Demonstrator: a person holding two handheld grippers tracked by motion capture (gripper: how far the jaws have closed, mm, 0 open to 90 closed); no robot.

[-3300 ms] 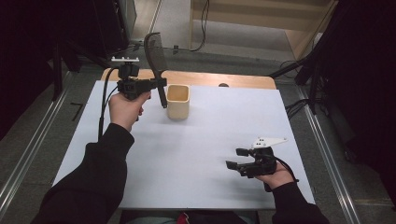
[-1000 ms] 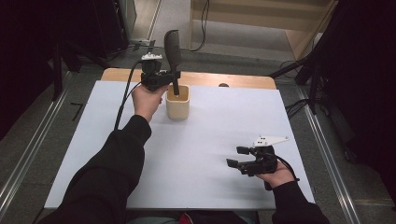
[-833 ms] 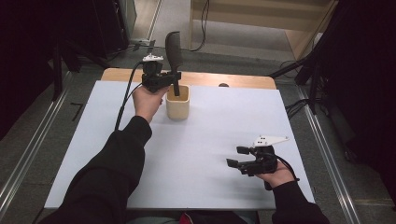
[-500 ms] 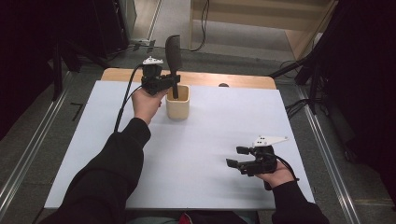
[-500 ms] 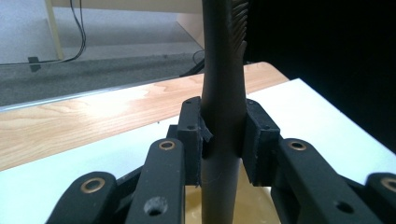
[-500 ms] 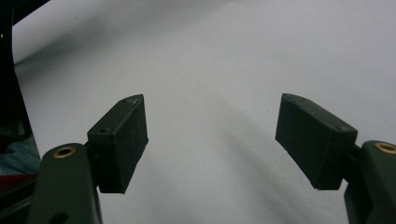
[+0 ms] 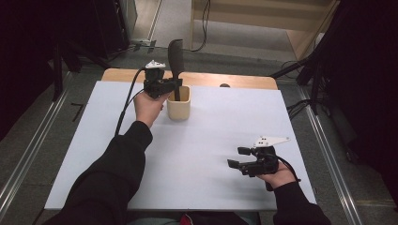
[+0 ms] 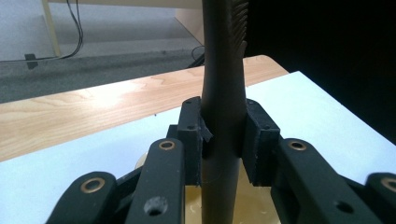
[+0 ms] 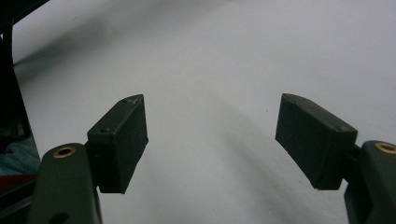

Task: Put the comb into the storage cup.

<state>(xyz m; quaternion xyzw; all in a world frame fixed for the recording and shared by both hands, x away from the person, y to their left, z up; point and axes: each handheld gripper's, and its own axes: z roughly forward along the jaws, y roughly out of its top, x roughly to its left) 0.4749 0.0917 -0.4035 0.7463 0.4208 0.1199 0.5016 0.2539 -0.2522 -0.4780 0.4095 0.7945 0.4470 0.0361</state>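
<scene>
The table (image 7: 197, 154) carries little: a white sheet with a wooden strip along the far edge, and near that edge a cream cup (image 7: 179, 104). Standing upright in the cup is a dark spatula (image 7: 175, 58), its handle end down inside and its slotted blade well above the rim. The left gripper (image 7: 170, 86) is clenched on the handle just above the rim (pads pressing from both sides in the left gripper view). The right gripper (image 7: 239, 158) rests near the table's right front, jaws spread with nothing between them.

The chief risk is tipping: the spatula is tall and top-heavy, and the cup looks light. Letting go while the handle leans, or dragging sideways on withdrawal, could topple both.
</scene>
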